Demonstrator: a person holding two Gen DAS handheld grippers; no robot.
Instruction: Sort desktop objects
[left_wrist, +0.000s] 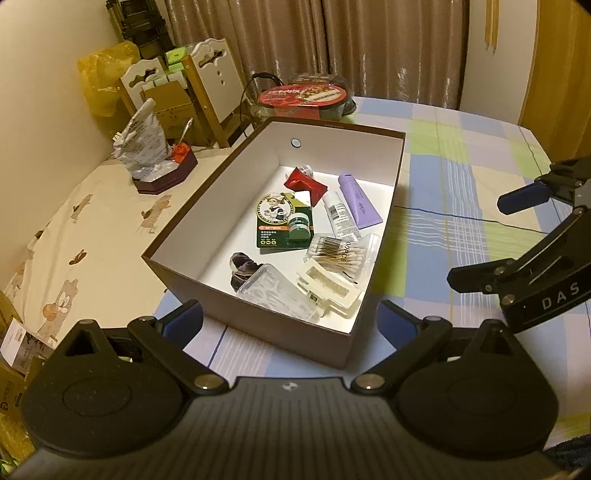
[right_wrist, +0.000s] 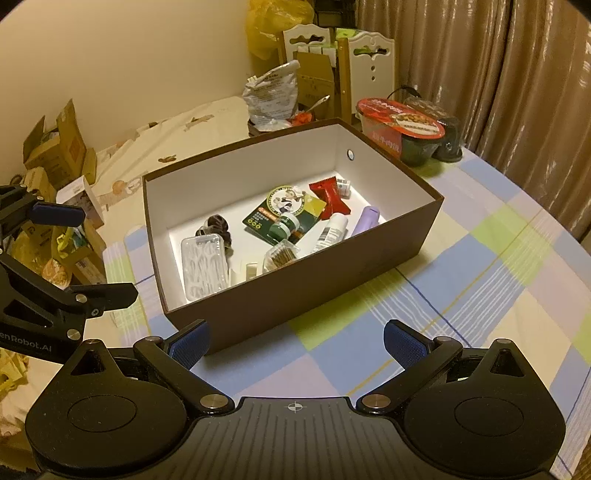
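Box: an open brown cardboard box (left_wrist: 255, 325) with white inner walls stands on the counter (left_wrist: 461, 177), which is covered by a checked cloth in blue, green and cream.
Box contents, far end: a red sachet (left_wrist: 306, 184), a lilac tube (left_wrist: 359, 201) and a white bottle (left_wrist: 339, 215) lying side by side.
Box contents, middle: a green blister card (left_wrist: 283, 218) carrying a small green jar.
Box contents, near end: a clear tub of cotton swabs (left_wrist: 341, 254), a cream hair claw (left_wrist: 327, 291), a clear case of floss picks (left_wrist: 275, 295) and a dark scrunchie (left_wrist: 243, 269) just behind it.
Left gripper (left_wrist: 290, 321): held above the box's near wall, blue pads spread wide, nothing between them.
Right gripper (right_wrist: 295, 343): held over the cloth beside the box's long side, pads wide apart, empty.
Beyond the box: an instant noodle bowl (right_wrist: 400, 122) with a red lid, near the far wall; a silver foil bag (left_wrist: 142, 144) to the left.
Backdrop: beige curtain (left_wrist: 332, 40).
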